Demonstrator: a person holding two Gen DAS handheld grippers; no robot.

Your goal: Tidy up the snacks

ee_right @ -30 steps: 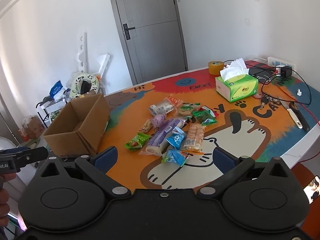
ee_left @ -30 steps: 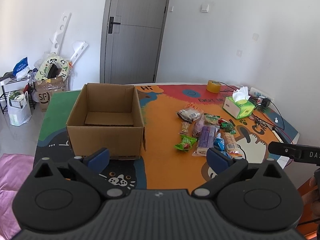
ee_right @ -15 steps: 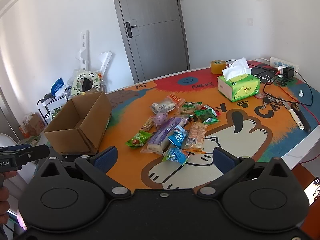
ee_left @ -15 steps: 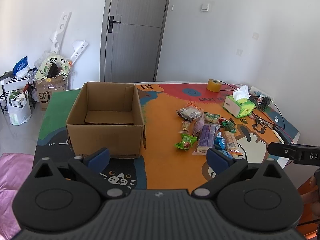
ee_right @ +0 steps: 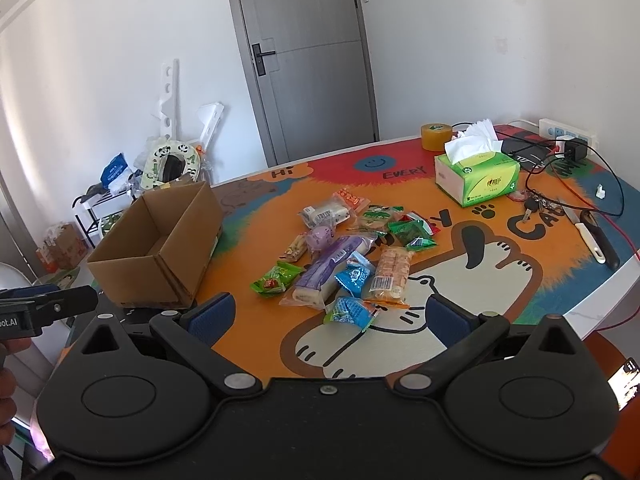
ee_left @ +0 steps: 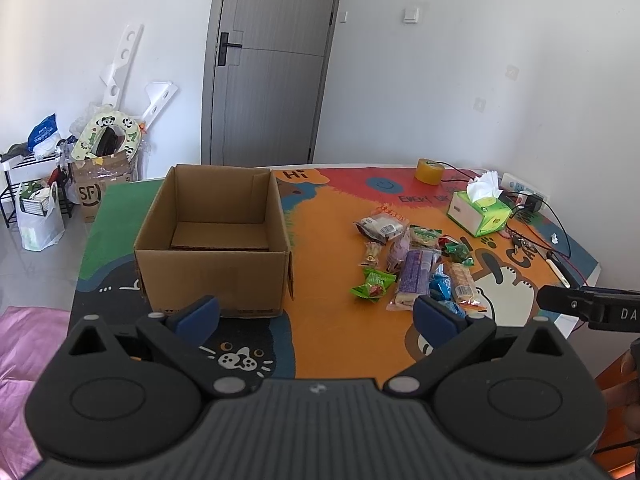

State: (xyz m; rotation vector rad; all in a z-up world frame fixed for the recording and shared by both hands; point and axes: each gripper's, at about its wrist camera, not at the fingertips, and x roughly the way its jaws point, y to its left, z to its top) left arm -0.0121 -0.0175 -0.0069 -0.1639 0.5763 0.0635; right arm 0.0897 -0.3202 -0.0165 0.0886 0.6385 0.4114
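The left gripper has its fingers spread wide and holds nothing. The right gripper is spread wide too, with nothing in it. Both hang above the near edge of the table. The snacks lie in a little pile to the right of the box. The tissues sit past the snacks, farther from the box.

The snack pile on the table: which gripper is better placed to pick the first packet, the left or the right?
Probably the right gripper. It is open, and the blue packet lies just ahead between its fingers. The left gripper, also open, faces the cardboard box, with the snacks off to its right.
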